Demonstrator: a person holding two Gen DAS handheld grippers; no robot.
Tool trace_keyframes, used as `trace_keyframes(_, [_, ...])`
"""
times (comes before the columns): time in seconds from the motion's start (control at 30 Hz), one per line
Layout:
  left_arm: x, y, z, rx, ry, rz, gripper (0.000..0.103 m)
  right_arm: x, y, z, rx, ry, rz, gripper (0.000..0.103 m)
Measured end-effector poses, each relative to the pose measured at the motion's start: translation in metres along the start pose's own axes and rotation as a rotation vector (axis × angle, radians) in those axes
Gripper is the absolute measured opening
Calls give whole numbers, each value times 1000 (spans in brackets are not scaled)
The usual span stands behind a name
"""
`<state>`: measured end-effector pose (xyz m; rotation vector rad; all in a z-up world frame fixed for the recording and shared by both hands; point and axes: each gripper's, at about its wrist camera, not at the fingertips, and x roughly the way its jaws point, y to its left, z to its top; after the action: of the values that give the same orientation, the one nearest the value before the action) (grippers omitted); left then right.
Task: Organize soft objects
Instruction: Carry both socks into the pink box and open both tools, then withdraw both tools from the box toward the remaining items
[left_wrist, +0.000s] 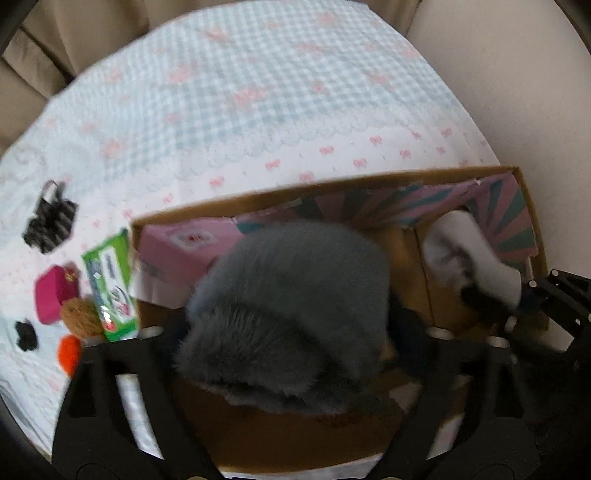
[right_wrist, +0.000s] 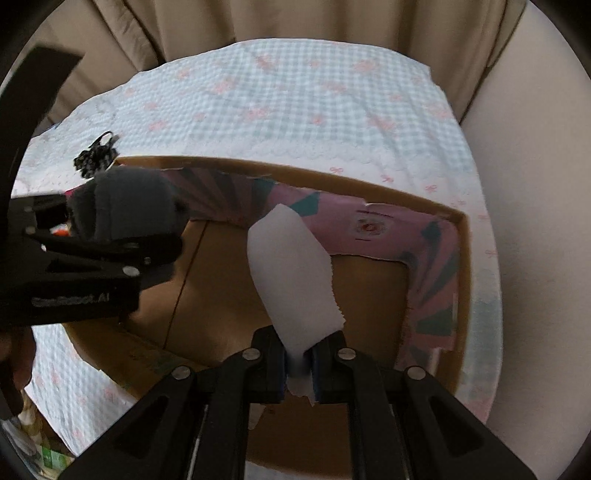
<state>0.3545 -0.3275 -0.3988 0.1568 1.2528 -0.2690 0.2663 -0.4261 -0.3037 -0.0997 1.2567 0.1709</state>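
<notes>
Room: beige curtains (right_wrist: 258, 29) are hanging in folds across the top of both frames; a pale plain wall (right_wrist: 532, 221) is filling the right side.
Table: a table (left_wrist: 258, 92) under a blue-and-white gingham cloth with pink bows and a scalloped white border is taking up the middle and upper part of each view.
Cardboard box (right_wrist: 369, 288): it is sitting open on the table, low and right of centre in both frames, with pink-and-teal striped paper lining its far and right walls.
Grey furry item (left_wrist: 291, 306): it is hanging over the box's left part, in the centre of the left wrist view, blurred.
White cloth (right_wrist: 291, 273): it is dangling over the box's right part, in the centre of the right wrist view.
Left tongs (left_wrist: 295, 339): they are gripping the grey furry item; how wide they are parted is hidden by the fur.
Right tongs (right_wrist: 299, 358): they are pinched nearly together on the lower end of the white cloth.
Small things at lower left of the left view, outside the box: a green packet (left_wrist: 110, 288) is touching the box wall; a magenta pouch (left_wrist: 55, 291), a brown pompom (left_wrist: 79, 317), an orange pompom (left_wrist: 70, 350) and a black-and-white striped piece (left_wrist: 50, 221) are lying beside it.
</notes>
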Motion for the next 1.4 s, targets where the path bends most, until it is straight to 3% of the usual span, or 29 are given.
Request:
trace_keyframes(0.03, [-1, 0, 1, 8, -10, 14, 103, 1, 2, 0, -4, -2, 12, 94])
trace_keyframes(0.07, [-2, -1, 2, 13, -8, 21, 103, 2, 3, -2, -8, -1, 31, 102])
trace_keyframes(0.27, [0, 2, -1, 7, 22, 6, 103, 8, 10, -12, -34, -29, 59, 103])
trace_keyframes(0.53, [-40, 1, -7, -3, -41, -7, 103, -20, 14, -11, -16, -94, 57, 103])
trace_keyframes(0.93, [-193, 14, -36, -12, -260, 18, 103, -142, 39, -15, 10, -240, 16, 103])
trace_keyframes(1.4, [-357, 83, -115, -96, -511, 66, 103, -282, 128, -32, 56, -427, -55, 103])
